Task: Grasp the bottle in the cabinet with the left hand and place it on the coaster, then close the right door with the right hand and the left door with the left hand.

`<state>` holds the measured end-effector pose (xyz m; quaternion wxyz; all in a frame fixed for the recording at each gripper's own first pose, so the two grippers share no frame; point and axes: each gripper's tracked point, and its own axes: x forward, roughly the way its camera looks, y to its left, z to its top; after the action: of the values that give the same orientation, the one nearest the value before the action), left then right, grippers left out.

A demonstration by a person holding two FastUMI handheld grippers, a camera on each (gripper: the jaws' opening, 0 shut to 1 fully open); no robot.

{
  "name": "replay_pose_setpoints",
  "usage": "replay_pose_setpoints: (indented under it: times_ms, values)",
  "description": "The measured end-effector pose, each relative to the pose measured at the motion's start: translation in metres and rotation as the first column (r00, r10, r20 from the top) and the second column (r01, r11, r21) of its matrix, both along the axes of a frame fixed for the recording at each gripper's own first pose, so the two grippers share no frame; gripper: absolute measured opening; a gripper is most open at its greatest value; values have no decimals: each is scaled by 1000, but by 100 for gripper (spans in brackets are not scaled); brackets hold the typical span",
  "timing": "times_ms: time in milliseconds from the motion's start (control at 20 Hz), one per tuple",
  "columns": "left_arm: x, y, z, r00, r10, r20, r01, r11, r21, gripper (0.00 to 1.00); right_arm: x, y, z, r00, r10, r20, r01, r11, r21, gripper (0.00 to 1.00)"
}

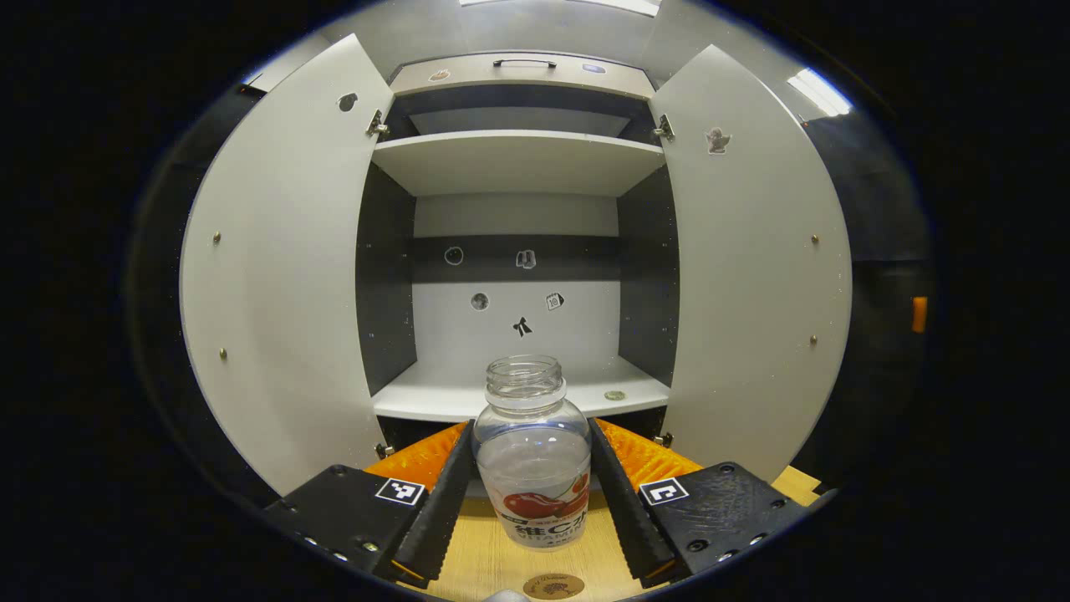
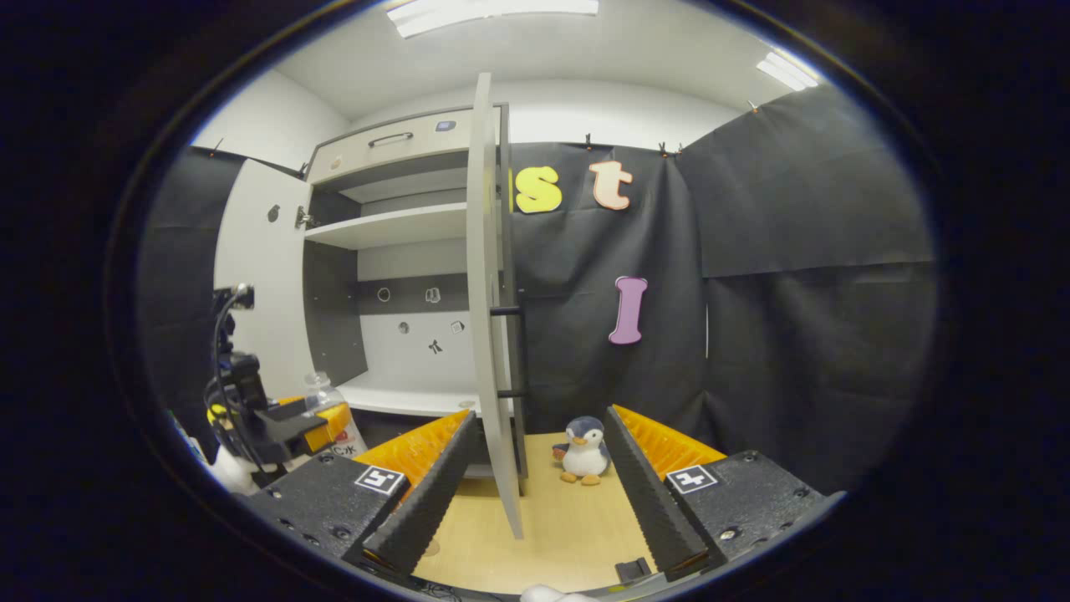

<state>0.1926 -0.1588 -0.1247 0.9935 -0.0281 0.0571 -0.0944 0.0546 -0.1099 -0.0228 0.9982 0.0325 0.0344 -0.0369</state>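
Nearest, at 6 o'clock in the left gripper view, the round brown coaster (image 1: 553, 586) lies on the wooden worktop (image 1: 468, 560), just in front of the bottle. Above it, the left hand-held gripper (image 1: 532, 502) grasps the clear uncapped bottle (image 1: 532, 451), its two ribbed black fingers (image 1: 435, 510) pressing on the bottle's sides; the bottle stands upright, and whether its base touches the worktop cannot be told. Beyond, from 9 to 3 o'clock, the cabinet (image 1: 518, 167) stands with both doors swung wide: the left door (image 1: 284, 276) at 9 o'clock and the right door (image 1: 752, 267) at 3 o'clock. A small coin-like disc (image 1: 614, 395) rests on the lower shelf (image 1: 435, 393), and small stickers (image 1: 522, 326) dot the back panel.

Correspondingly, in the right gripper view, the right hand-held gripper (image 2: 531, 493) is released, its fingers (image 2: 644, 477) spread well apart with nothing between the pads. The right door's edge (image 2: 489, 334) rises between them toward 12 o'clock, touching neither finger. Just beyond, a toy penguin (image 2: 583, 451) stands on the worktop (image 2: 568, 518). At 8 o'clock the left hand-held gripper (image 2: 322, 422) appears with the bottle (image 2: 322, 386), in front of the open cabinet (image 2: 393, 226).
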Motion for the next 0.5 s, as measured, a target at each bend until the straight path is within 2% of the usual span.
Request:
replay_pose_setpoints:
  times_ms: [50,400,500]
  values:
    - [-5,-2,-15,1000,-7,-5,7,1000,0,78,0,-1,-1,1000,1,-5,-1,1000,0,99]
    - [-39,-23,-106,994,-57,-97,53,998,-44,78,-5,-19,-6,999,-31,-21,30,999,-33,99]
    - [-44,-28,-128,991,-64,-116,60,998,-33,78,-7,-24,-12,998,-42,-39,40,998,-42,99]
